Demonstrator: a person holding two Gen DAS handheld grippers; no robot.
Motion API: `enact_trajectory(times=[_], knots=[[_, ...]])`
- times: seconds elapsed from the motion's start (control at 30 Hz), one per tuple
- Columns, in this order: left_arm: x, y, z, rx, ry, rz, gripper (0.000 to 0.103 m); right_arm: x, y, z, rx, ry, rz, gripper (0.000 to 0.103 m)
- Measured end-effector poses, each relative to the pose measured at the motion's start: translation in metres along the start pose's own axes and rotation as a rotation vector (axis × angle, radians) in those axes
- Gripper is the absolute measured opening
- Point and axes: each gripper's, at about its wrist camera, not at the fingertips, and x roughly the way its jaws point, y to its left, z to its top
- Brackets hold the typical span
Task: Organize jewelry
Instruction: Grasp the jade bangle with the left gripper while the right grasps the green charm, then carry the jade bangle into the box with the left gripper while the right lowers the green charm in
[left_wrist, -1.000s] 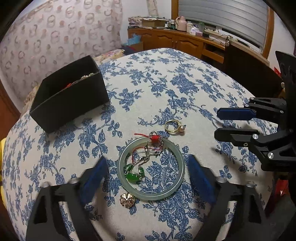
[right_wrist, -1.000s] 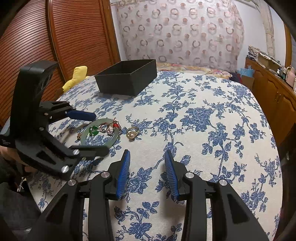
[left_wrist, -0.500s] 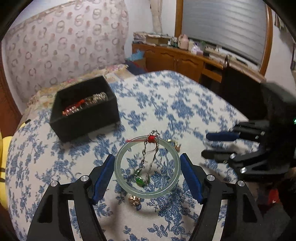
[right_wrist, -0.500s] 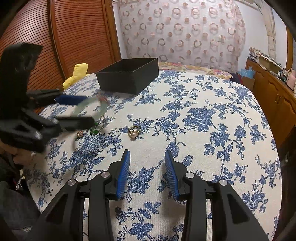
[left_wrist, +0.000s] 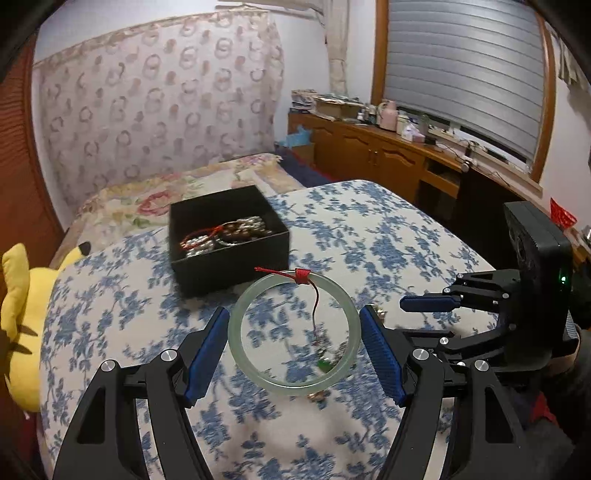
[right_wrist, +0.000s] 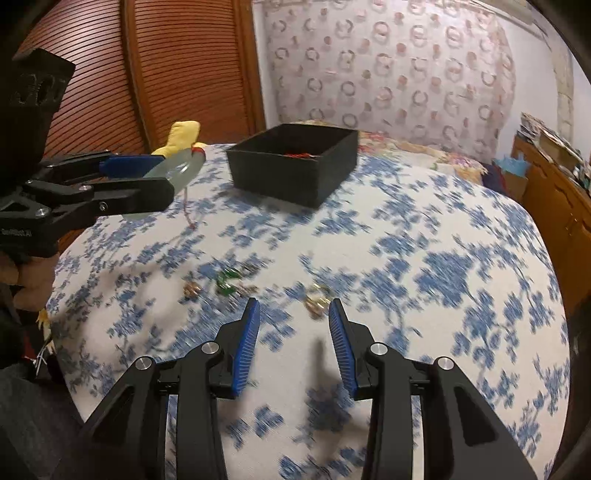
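My left gripper (left_wrist: 293, 336) is shut on a pale green jade bangle (left_wrist: 258, 373) with a red cord knot (left_wrist: 303, 276), held in the air above the flowered cloth. The bangle also shows in the right wrist view (right_wrist: 177, 168). A black box (left_wrist: 229, 258) with bracelets inside sits beyond it, and shows in the right wrist view (right_wrist: 291, 173). My right gripper (right_wrist: 293, 326) is open and empty, low over the cloth. A gold pearl ring (right_wrist: 317, 303) lies just ahead of its right finger. A green pendant with chain (right_wrist: 226, 282) and a small gold flower charm (right_wrist: 191, 290) lie left of the ring.
A yellow plush toy (left_wrist: 16, 325) sits at the table's left edge. A wooden cabinet (left_wrist: 369, 151) with clutter stands behind at the right. A louvred wooden door (right_wrist: 184, 70) is at the far left. The round table (right_wrist: 443, 258) falls away at its edges.
My left gripper has lifted the bangle higher and toward the box; the pendant chain has dropped off it onto the cloth. My right gripper has moved forward toward the ring.
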Motion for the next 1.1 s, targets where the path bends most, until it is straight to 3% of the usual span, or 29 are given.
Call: enact_trajectory(times=[0.4,0.57,0.9,1.1], knots=[[-0.014,0.031,-0.012,-0.061,-0.011,0.039,0.069,0.035,0.032,0.021,-0.089,0.077,0.075,0.041],[-0.013,0.036,-0.017,-0.073,-0.005,0.044,0.069,0.040,0.045,0.026,-0.133,0.087,0.097,0.019],[-0.012,0.038,-0.019,-0.076,-0.005,0.047,0.069,0.051,0.056,0.028,-0.198,0.129,0.059,0.012],[-0.012,0.045,-0.016,-0.081,-0.007,0.060,0.069,0.033,0.044,0.038,-0.166,0.074,0.066,0.008]])
